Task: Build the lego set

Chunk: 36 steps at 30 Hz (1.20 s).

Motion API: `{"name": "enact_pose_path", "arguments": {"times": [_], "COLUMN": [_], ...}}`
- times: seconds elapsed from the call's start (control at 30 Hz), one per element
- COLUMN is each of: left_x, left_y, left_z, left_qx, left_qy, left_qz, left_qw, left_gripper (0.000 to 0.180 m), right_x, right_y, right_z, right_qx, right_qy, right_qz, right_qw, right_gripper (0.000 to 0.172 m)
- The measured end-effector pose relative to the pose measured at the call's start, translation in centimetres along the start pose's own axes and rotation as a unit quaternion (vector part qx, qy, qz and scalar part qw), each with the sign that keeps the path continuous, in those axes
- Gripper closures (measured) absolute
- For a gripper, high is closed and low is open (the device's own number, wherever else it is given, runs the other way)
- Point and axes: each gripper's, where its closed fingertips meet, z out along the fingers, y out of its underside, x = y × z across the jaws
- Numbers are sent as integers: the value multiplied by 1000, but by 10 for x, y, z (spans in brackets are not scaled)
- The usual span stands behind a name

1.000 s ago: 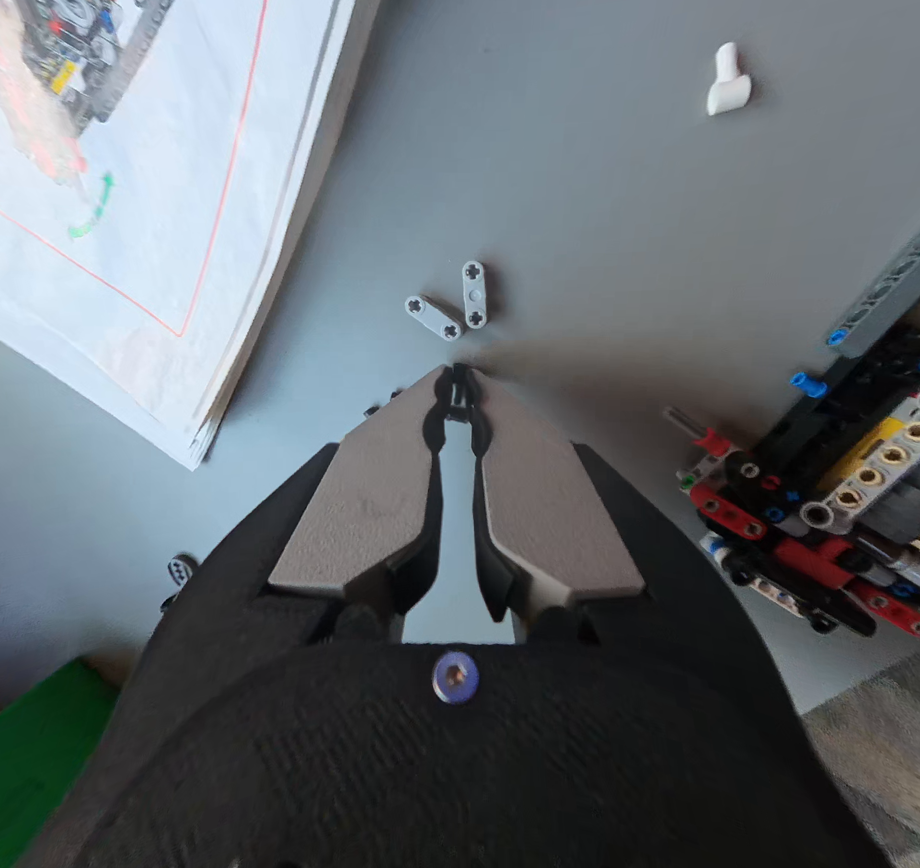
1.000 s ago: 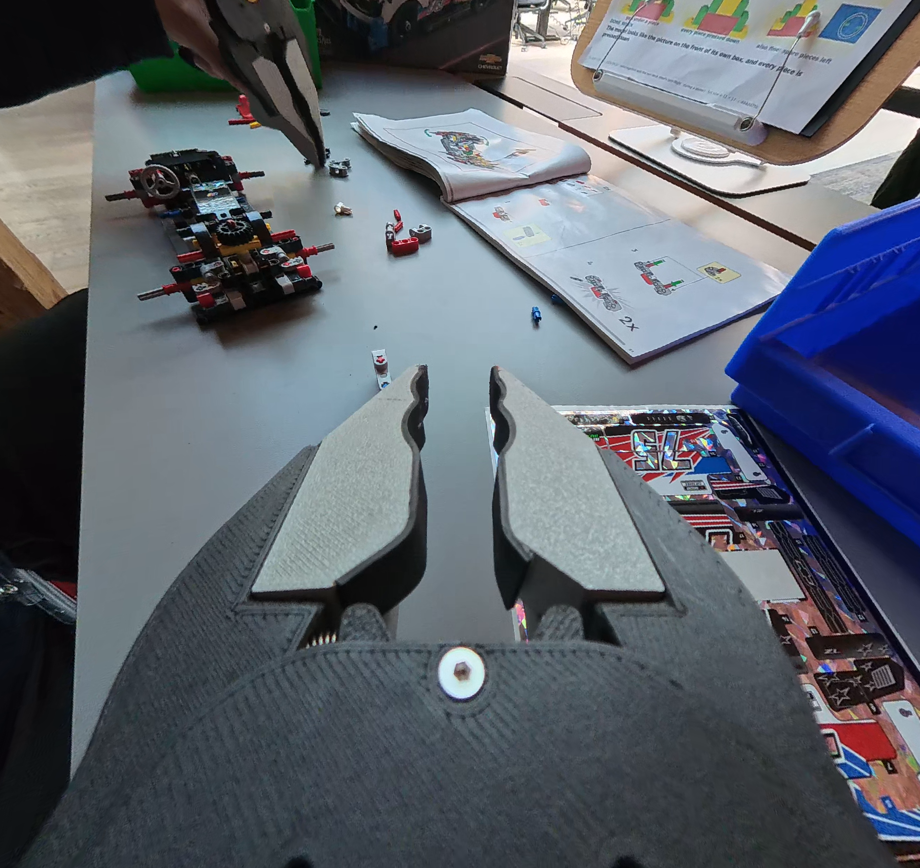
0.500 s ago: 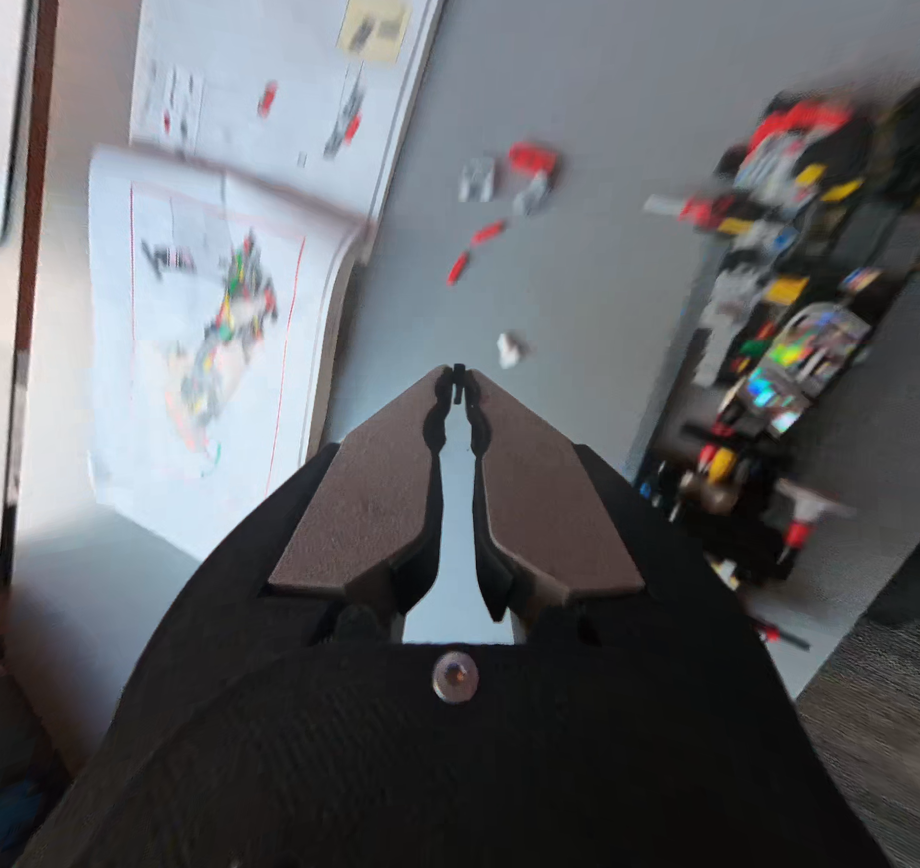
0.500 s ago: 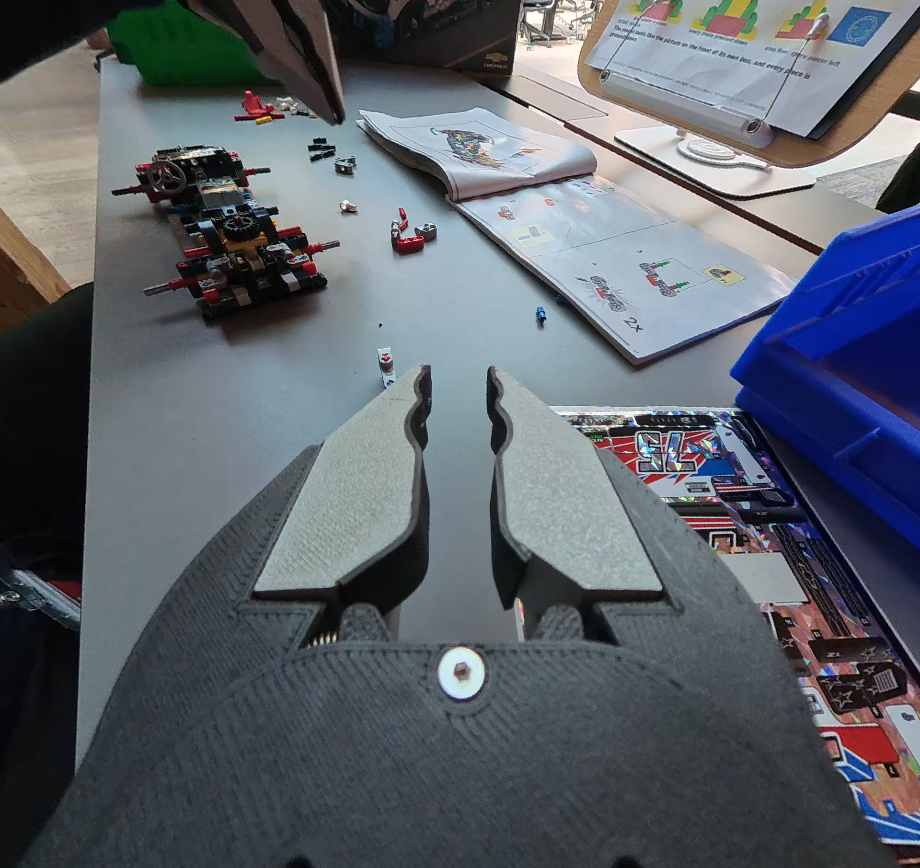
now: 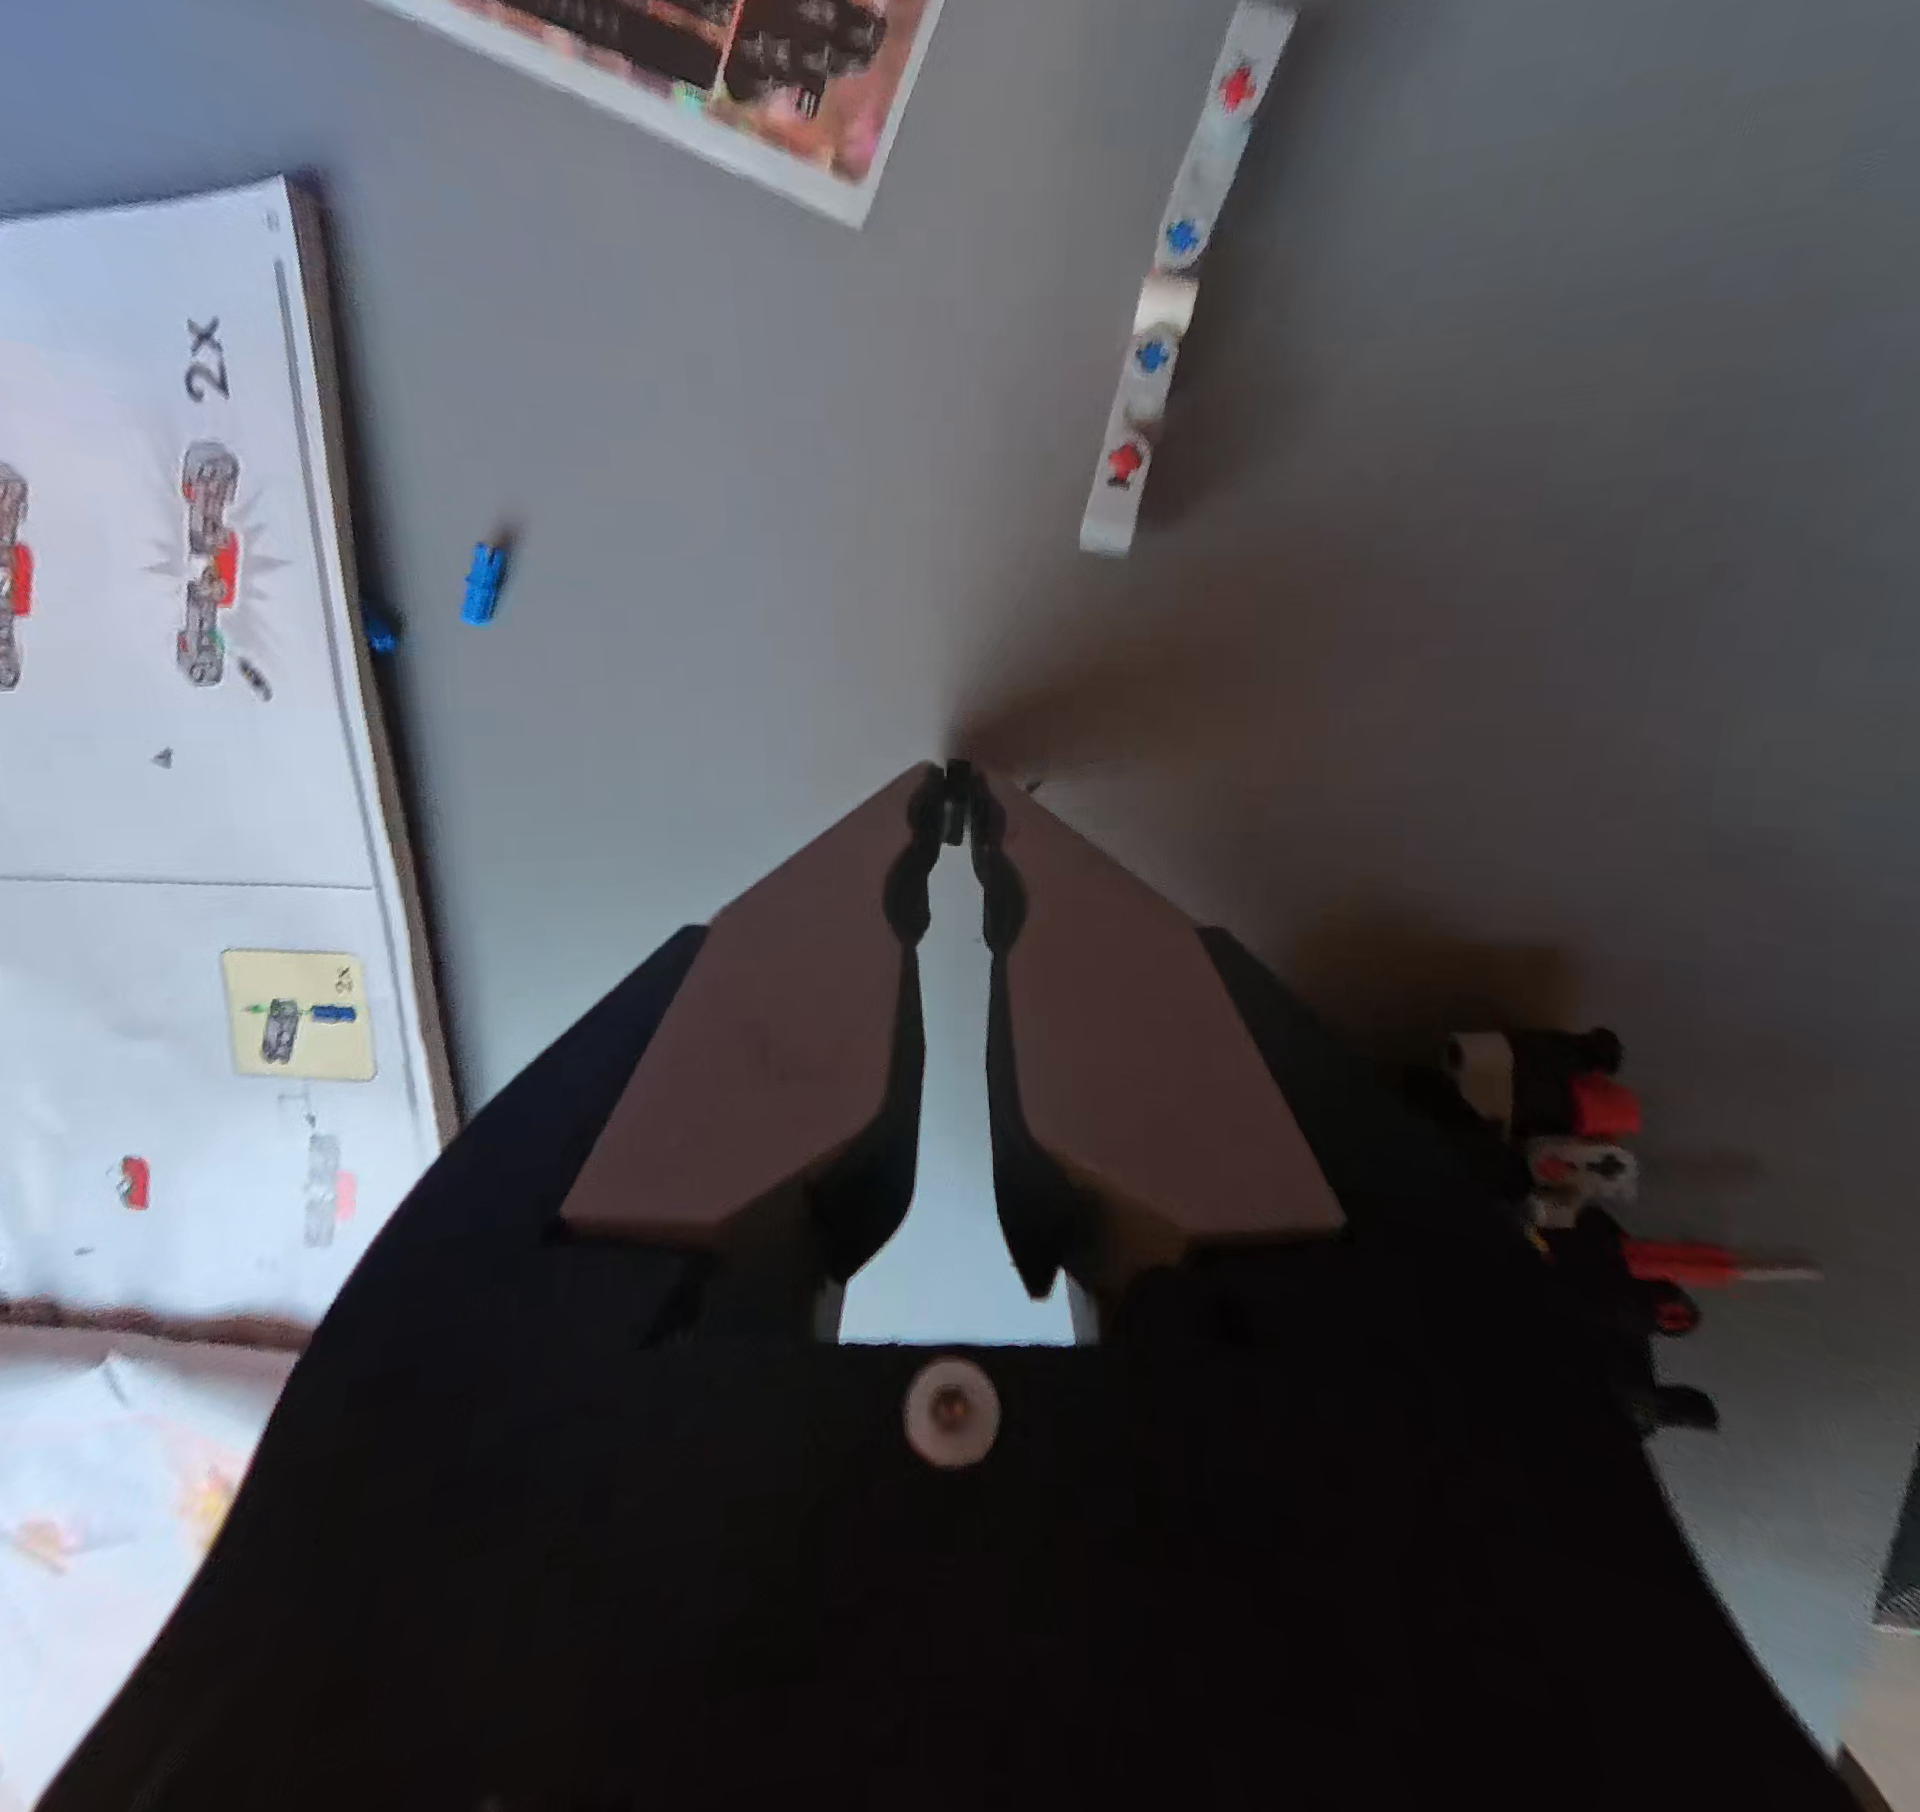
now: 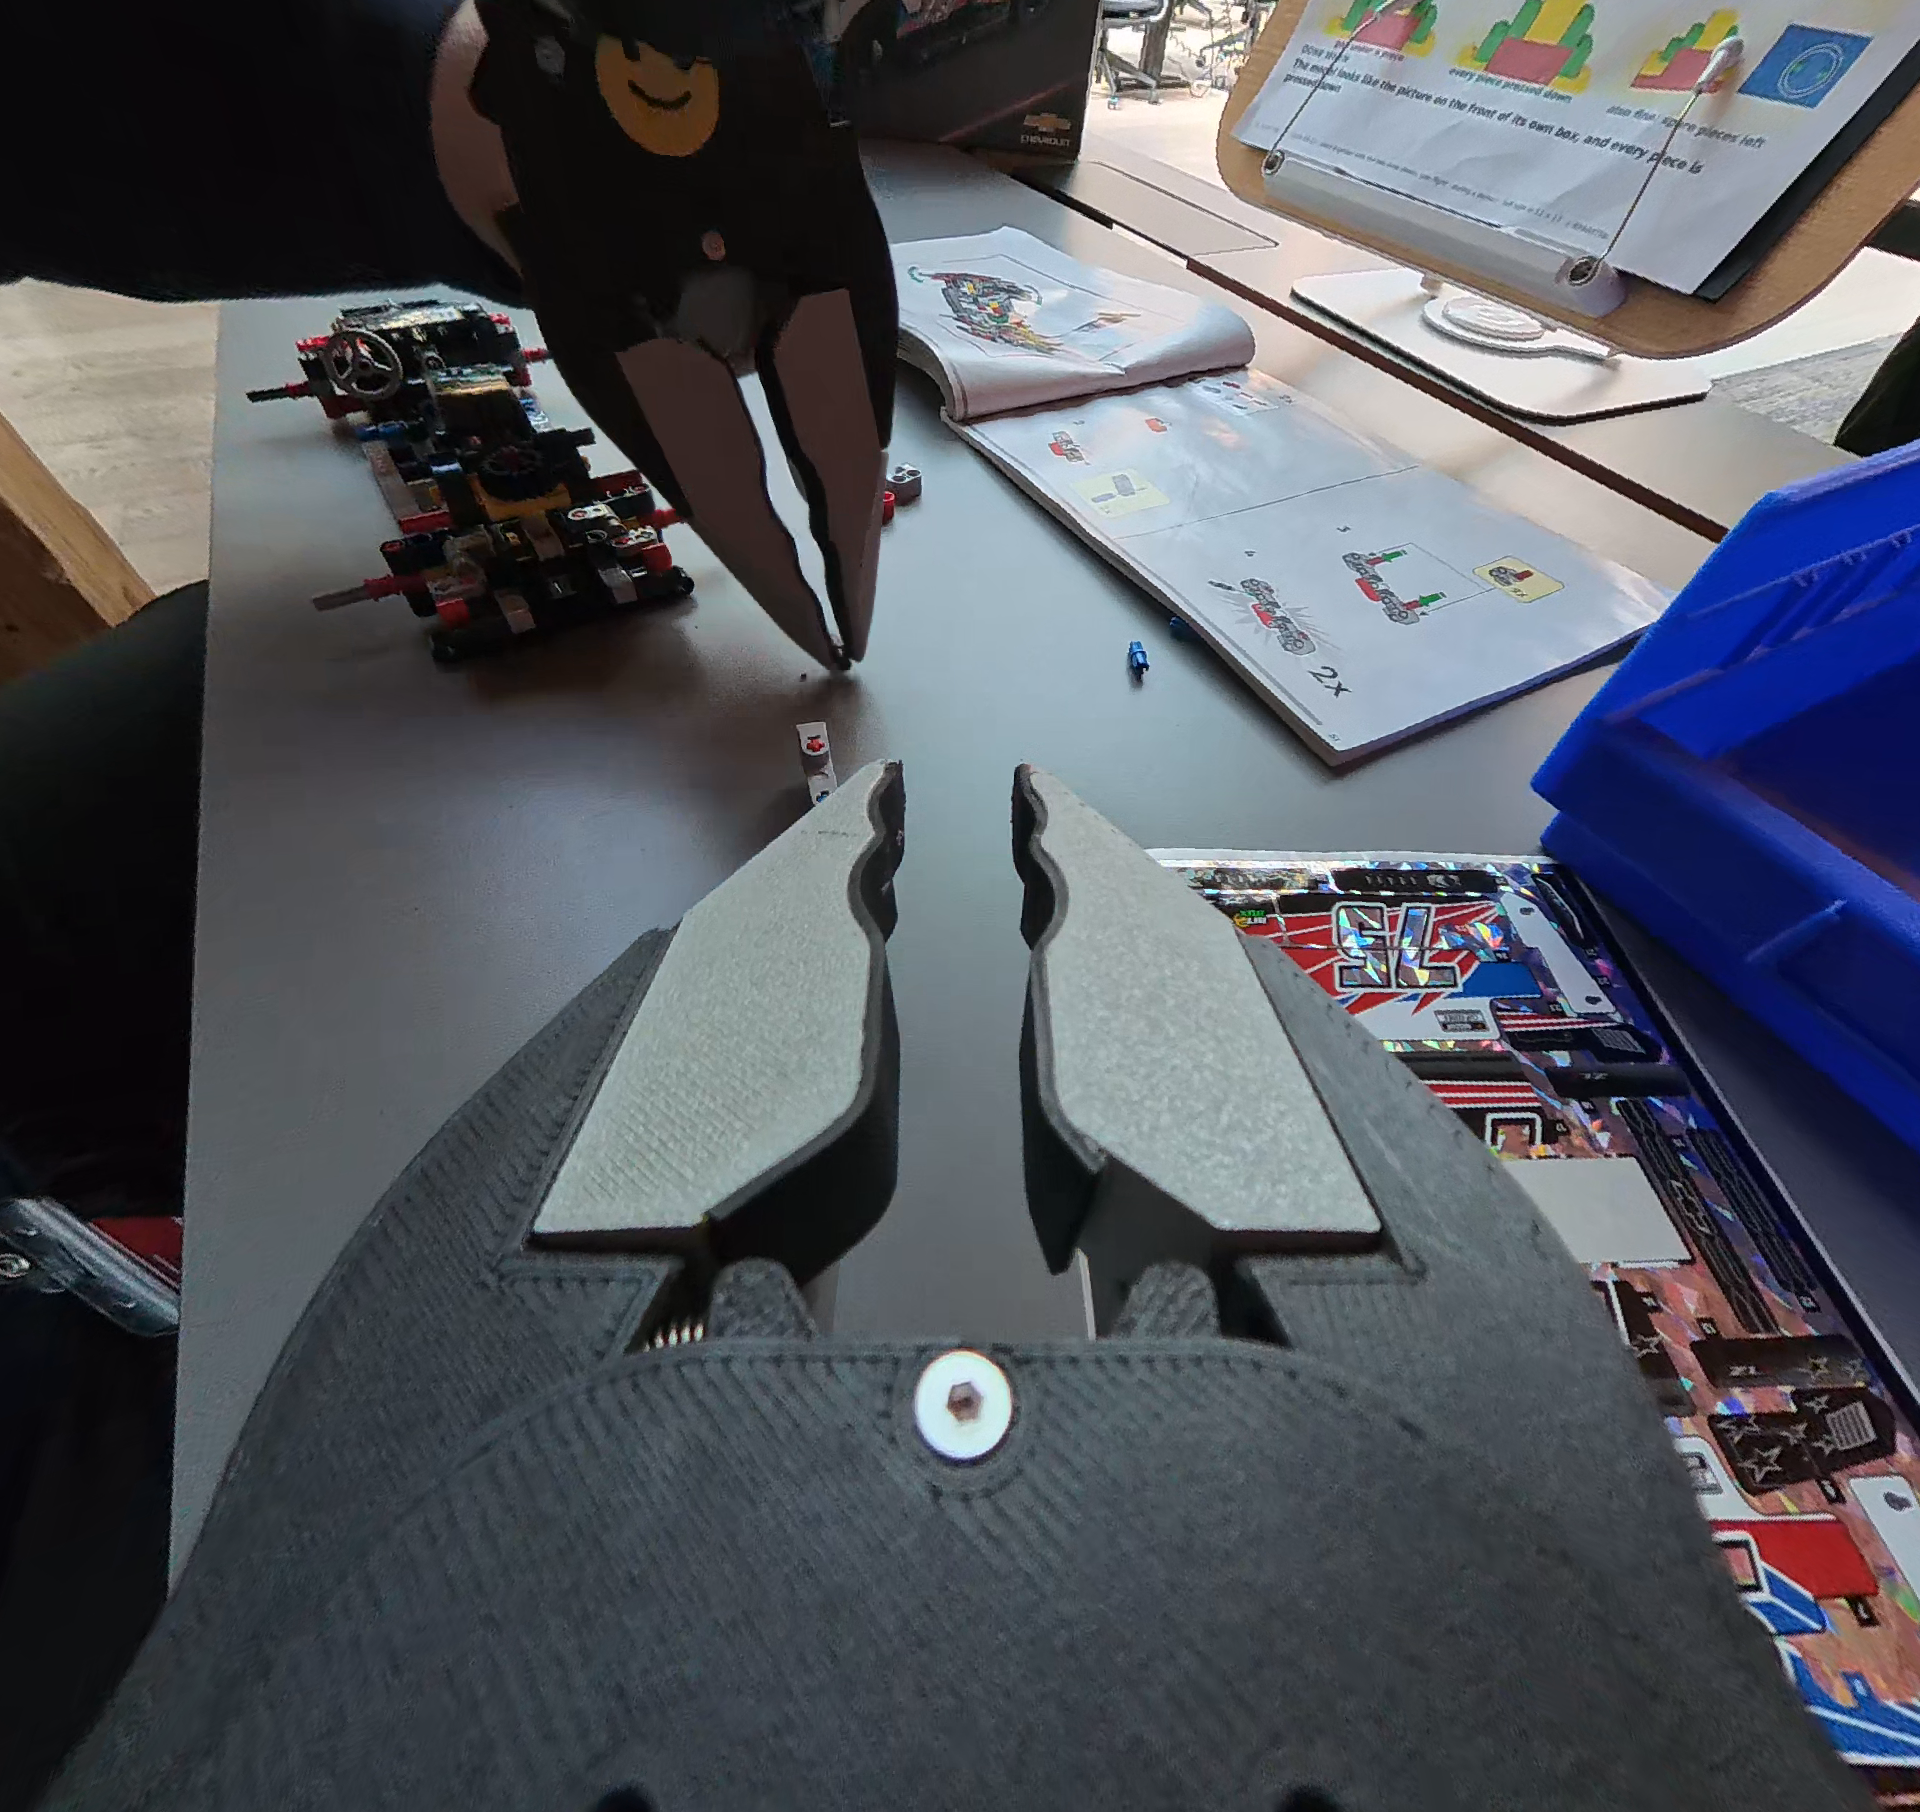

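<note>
My left gripper [image 5: 956, 806] is shut on a small black pin pinched at its fingertips. In the right wrist view it [image 6: 842, 656] points down with its tips just above the grey table [image 6: 416, 931], a short way behind a white beam [image 6: 816, 754] fitted with red and blue pins. The beam also shows in the left wrist view [image 5: 1184, 276], ahead and to the right of the tips. My right gripper [image 6: 956, 817] is open and empty, hovering over the table beside the beam's near end.
A part-built car chassis [image 6: 488, 484] lies at the left. An open instruction booklet [image 6: 1299, 536] lies at the right, a loose blue pin [image 6: 1138, 659] beside it. A sticker sheet [image 6: 1558, 1087] and a blue bin [image 6: 1766, 775] lie near right. A document stand [image 6: 1558, 100] is behind. The left gripper's tips are roughly 12 cm from the right gripper's.
My left gripper has swung from the far small grey pieces to the table's middle and come down near the white beam, the black pin still pinched. My right gripper has hardly moved.
</note>
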Motion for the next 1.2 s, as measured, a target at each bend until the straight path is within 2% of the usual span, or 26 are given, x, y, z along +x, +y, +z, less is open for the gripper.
{"name": "enact_pose_path", "arguments": {"times": [0.1,0.3,0.43,0.53,0.6,0.7,0.77,0.83,0.9,1.0,1.2], "left_x": [-2,-2,-14,-37,-56,-65,-55,-42,-31,-22,-20], "left_y": [4,1,15,51,103,197,238,266,282,287,290], "left_z": [0,-13,-39,-81,-110,-141,-145,-142,-137,-127,-127], "left_qx": [-17,10,19,15,-28,-112,-119,-129,-136,-111,-67], "left_qy": [1,2,-26,-95,-157,-223,-223,-210,-204,-181,-176], "left_qz": [-3,-16,-48,-106,-176,-311,-392,-447,-472,-510,-525], "left_qw": [1000,1000,998,990,971,917,884,860,847,833,830], "left_gripper": [171,168,166,171,171,173,175,172,171,163,164], "right_x": [0,-1,0,0,0,-1,-1,-1,0,1,1], "right_y": [0,0,0,-1,-1,0,1,1,1,1,1], "right_z": [0,0,-1,-2,-2,-1,0,0,0,0,0], "right_qx": [0,0,2,5,5,0,-2,-3,-2,-2,-4], "right_qy": [-1,-2,-2,-4,-4,-5,-5,-4,-3,-1,2], "right_qz": [-1,0,2,6,5,3,2,2,5,8,6], "right_qw": [1000,1000,1000,1000,1000,1000,1000,1000,1000,1000,1000], "right_gripper": [154,155,155,155,155,155,155,155,155,155,155]}}
